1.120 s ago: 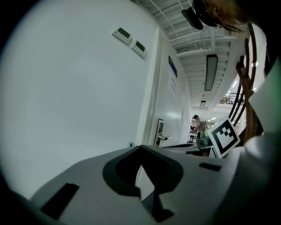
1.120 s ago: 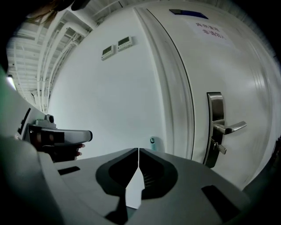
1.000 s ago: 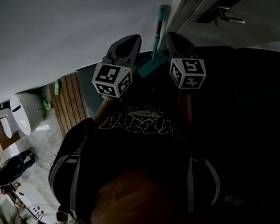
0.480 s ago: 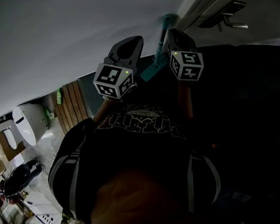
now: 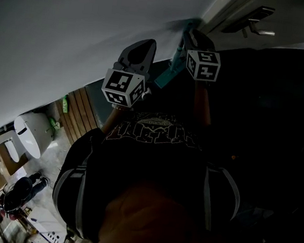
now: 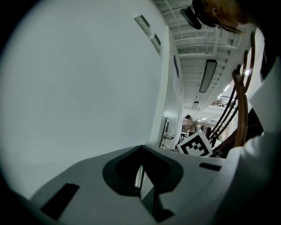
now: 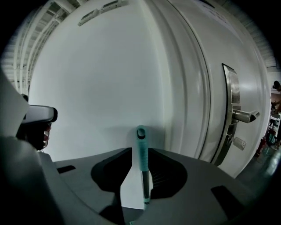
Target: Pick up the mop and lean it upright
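The mop's teal handle point(image 7: 141, 151) stands upright against the white wall. It stands between the jaws of my right gripper point(image 7: 139, 153), which have just been opening; wall shows in the gap beside the handle. In the head view the right gripper point(image 5: 192, 36) reaches to the wall by the handle point(image 5: 179, 51), and the teal mop head point(image 5: 163, 77) lies below it. My left gripper point(image 5: 142, 48) hovers left of the mop, apart from it. In the left gripper view its jaws point(image 6: 141, 182) stand together with only a thin slit and nothing between them.
A white door with a metal lever handle point(image 7: 241, 116) stands just right of the mop, seen also as the lever point(image 5: 255, 25) in the head view. A white toilet point(image 5: 27, 132) and wooden slats point(image 5: 80, 113) sit on the floor at the left.
My right gripper and the mop handle have shifted toward the wall near the door frame. The left gripper has stayed at about the same spot in the picture.
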### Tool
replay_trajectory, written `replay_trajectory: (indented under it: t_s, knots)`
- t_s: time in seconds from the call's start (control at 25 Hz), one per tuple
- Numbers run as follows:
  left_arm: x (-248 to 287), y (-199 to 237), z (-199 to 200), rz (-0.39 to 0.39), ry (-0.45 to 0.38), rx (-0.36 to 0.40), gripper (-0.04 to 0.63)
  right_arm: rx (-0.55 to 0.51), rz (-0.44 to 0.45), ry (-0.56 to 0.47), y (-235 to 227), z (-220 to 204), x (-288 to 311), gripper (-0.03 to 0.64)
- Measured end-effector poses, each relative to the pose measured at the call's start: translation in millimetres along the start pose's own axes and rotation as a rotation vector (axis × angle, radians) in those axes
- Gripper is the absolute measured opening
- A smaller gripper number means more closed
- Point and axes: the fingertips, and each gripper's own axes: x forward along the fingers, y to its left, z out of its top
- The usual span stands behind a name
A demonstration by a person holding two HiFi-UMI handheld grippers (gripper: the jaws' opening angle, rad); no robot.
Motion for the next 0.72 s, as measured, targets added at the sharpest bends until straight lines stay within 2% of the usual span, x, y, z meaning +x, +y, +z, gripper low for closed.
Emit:
replay_trajectory:
  t_s: [0.72]
  knots:
    - [-7.0,30.7,3.7,0.030,-0.012,-0.019,0.046,-0.006,-0.064,0.063,-8.2,-15.3,39.5,0.126]
